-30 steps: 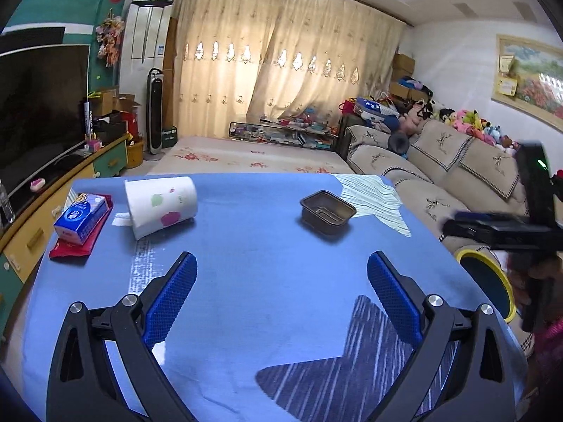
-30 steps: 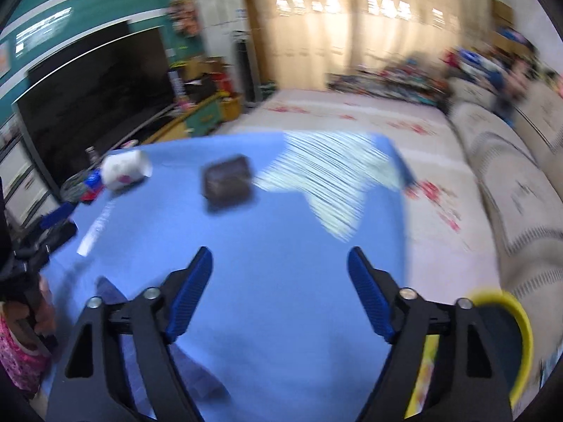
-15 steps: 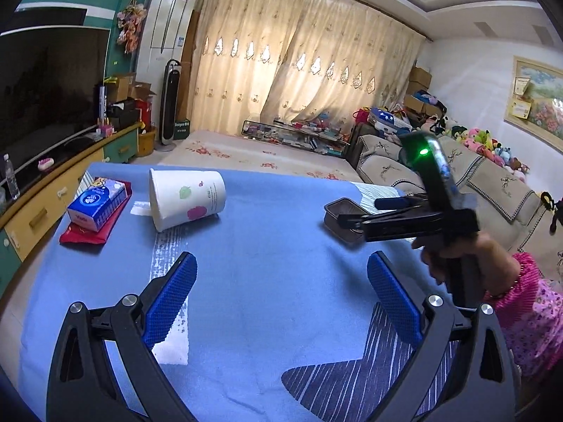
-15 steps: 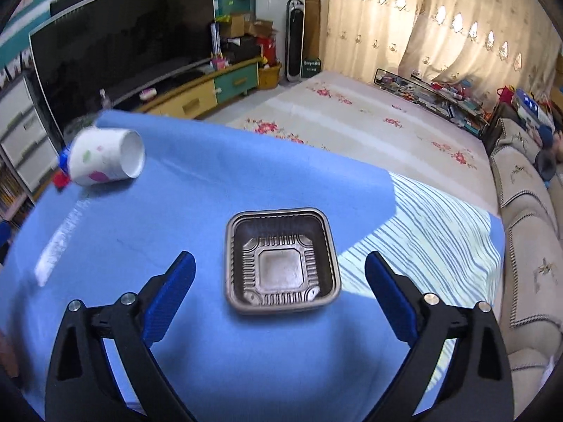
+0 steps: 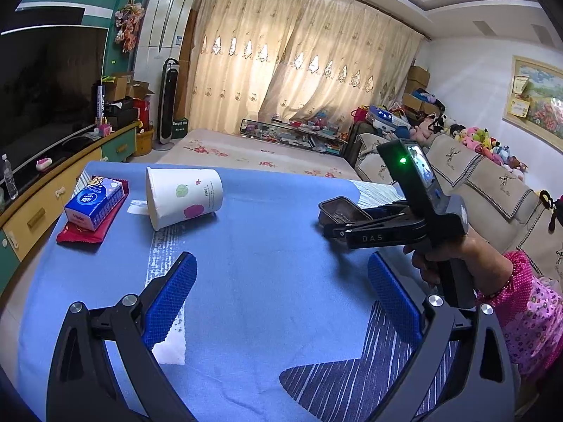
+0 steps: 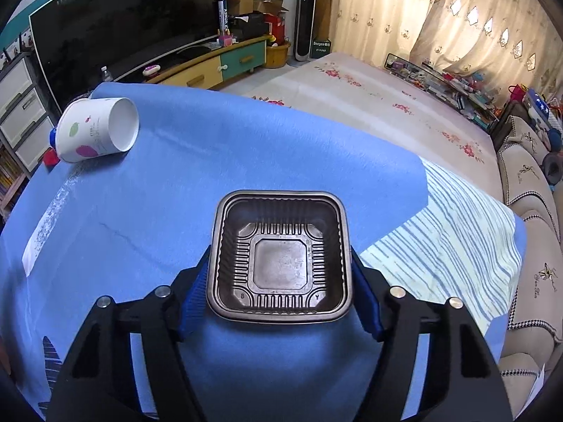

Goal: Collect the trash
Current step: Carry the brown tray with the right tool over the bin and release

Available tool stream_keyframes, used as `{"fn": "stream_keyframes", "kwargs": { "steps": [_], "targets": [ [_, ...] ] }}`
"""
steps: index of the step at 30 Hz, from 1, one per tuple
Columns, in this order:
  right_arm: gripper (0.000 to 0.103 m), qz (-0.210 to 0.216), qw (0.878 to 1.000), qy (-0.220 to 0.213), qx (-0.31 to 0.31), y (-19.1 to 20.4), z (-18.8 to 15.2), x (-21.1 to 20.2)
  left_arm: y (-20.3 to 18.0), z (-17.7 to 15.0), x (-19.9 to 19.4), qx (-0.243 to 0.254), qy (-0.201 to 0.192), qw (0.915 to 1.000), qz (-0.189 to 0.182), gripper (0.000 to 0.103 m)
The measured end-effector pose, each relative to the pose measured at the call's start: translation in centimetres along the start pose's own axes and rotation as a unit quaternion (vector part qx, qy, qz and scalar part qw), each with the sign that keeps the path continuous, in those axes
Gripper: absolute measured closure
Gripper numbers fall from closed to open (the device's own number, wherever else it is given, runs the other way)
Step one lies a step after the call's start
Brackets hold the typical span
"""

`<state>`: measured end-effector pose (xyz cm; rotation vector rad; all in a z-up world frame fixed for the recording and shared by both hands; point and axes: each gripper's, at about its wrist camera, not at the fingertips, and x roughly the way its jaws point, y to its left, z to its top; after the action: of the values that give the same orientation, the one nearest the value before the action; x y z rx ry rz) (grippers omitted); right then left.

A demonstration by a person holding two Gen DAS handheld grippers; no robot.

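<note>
Lying on its side, a white paper cup (image 5: 183,195) rests ahead and left of the left tongs (image 5: 281,293), mouth turned toward them in the left wrist view. Just beyond it sit a blue tissue pack (image 5: 93,204) on a red packet (image 5: 88,228), at the far left edge of the blue-covered surface (image 5: 274,246). Nothing lies between the left tongs' blue pads (image 5: 169,295); they are spread wide over bare cloth.

Ahead and right of them, the right tongs (image 5: 334,227) reach in from the side, held by a hand (image 5: 440,256) in a pink sleeve. Only the near rim of the dark plastic tray (image 5: 343,209) shows there.

The right wrist view looks straight down into the tray (image 6: 279,256): square, ribbed walls, flat base, nothing inside. The right tongs (image 6: 279,288) are drawn in narrow, a blue pad (image 6: 193,292) pressed against each side wall, gripping it. The cup (image 6: 96,130) lies far ahead and left of them, well apart, open end facing right. Striped cloth (image 6: 440,246) shows to the right of the tray.
</note>
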<state>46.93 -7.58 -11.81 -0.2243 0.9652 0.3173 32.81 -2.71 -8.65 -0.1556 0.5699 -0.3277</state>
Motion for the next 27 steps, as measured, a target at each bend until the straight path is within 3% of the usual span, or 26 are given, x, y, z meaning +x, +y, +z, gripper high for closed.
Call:
{"fn": "stream_keyframes", "kwargs": {
  "steps": [7, 14, 21, 27],
  "targets": [
    [0.037, -0.005, 1.000, -0.022, 0.008, 0.4, -1.2, -3.5, -0.2, -0.2, 0.2, 0.004, 0.001, 1.0000, 0.001, 0.007],
    [0.037, -0.014, 0.998, -0.050, 0.034, -0.4, -4.7, -8.8, -0.8, -0.5, 0.2, 0.020, -0.003, 0.9998, 0.006, 0.007],
    [0.037, -0.054, 0.992, -0.066, 0.098, -4.2, -11.8, -14.6, -1.1, -0.6, 0.0, 0.030, -0.006, 0.9995, 0.011, 0.007],
    [0.036, -0.117, 0.972, -0.065, 0.195, -10.1, -19.3, -18.7, -1.2, -0.7, 0.0, 0.031, -0.006, 0.9994, 0.015, 0.007]
  ]
}}
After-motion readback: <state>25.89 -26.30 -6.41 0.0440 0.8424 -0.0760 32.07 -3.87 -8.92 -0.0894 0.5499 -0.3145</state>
